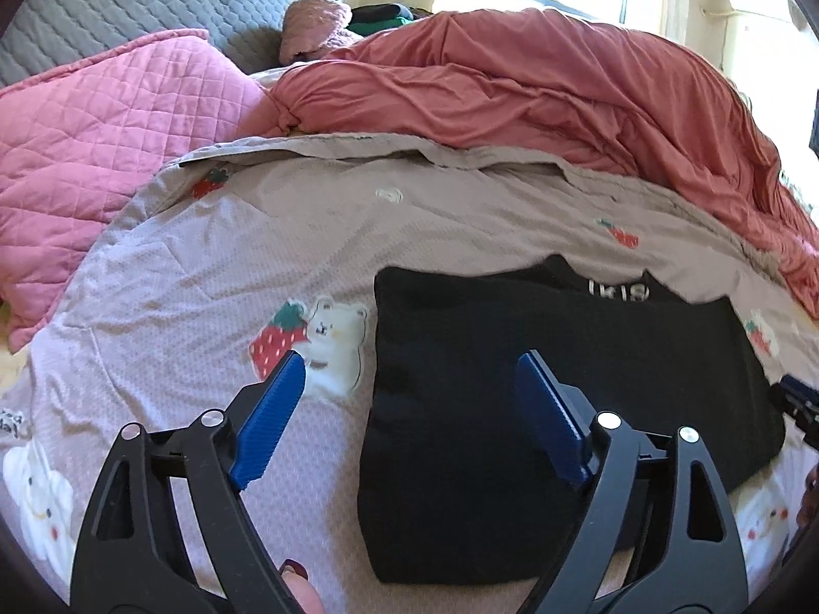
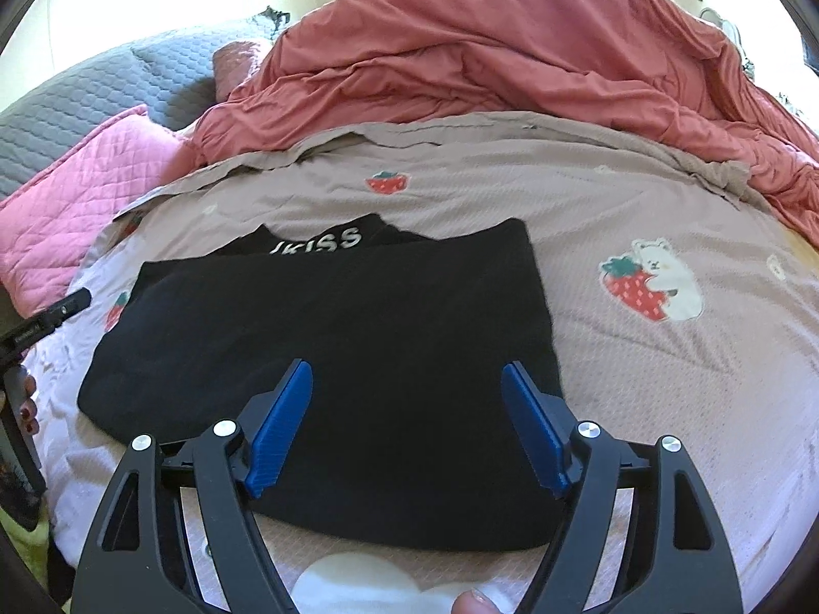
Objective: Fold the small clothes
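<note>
A small black knit garment, folded into a rough rectangle with white lettering at its collar, lies flat on the dusty-pink bedspread printed with strawberries and white bears. The collar points to twelve o'clock in the right wrist view and the near hem to six. The right gripper hangs over the near half of the garment with its blue ribbed pads spread apart and nothing between them. The left gripper is likewise wide open and empty, straddling the garment's left edge, one pad over a printed bear at nine o'clock and the other over black cloth. Both point steeply down, probably so the pads can slide under an edge. A rumpled coral duvet is heaped at twelve o'clock, well clear, leaving flat room for folding.
</note>
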Tool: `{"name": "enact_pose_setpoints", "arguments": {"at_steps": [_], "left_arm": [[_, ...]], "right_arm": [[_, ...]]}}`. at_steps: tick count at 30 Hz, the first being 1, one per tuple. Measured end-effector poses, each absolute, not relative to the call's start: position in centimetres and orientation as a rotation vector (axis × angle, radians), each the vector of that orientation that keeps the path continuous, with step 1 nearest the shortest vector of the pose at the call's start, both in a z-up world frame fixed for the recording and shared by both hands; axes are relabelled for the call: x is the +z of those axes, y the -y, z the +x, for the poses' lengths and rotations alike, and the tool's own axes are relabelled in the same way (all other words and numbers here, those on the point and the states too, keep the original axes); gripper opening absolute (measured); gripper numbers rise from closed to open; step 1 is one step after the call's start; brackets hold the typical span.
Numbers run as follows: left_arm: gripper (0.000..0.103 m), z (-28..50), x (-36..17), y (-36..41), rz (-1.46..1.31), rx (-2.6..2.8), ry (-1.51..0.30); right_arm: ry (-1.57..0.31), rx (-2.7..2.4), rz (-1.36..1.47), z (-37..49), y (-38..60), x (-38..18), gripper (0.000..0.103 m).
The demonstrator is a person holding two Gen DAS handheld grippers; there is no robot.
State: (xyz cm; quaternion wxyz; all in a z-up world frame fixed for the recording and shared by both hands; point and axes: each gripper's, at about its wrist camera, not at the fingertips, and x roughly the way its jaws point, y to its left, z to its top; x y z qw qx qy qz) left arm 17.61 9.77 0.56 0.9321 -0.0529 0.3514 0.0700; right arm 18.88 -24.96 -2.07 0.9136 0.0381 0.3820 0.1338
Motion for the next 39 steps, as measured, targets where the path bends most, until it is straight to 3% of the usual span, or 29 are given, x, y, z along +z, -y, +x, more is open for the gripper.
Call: {"name": "enact_pose_setpoints", "arguments": {"at_steps": [11,19,26,35,37,39], "left_arm": [[0.083,15.2,-1.3,-8.0,-0.091,0.068,-0.772],[0.087,15.7,-5.5,-7.3,-0.049,0.08,-0.954],[0.088,15.3,-5.8,-8.3,-0.117,0.068,-0.961],[0.088,13.6,-4.2,-8.2,-0.134,0.076,-0.886],[0.089,13.2,-3.7,-8.2,-0.151,0.073,-0.867],[0.092,12.7,-3.3,-8.3,-0.16,0.069,-0.846]], "right_arm": [[-0.79,0.306,0.094,17.0,24.8,-1.7,0.075],[-0.88,0.297,0.044,17.3,23.2,-4.1,0.075],[-0.926,0.245,-0.017,17.5,22.8,-5.8,0.075],[-0.908,0.249,0.1,17.0,24.7,-4.2,0.075],[-0.893,0.237,0.11,16.6,25.1,-3.9,0.087],[-0.872,0.232,0.126,16.2,25.5,-3.4,0.089]]}}
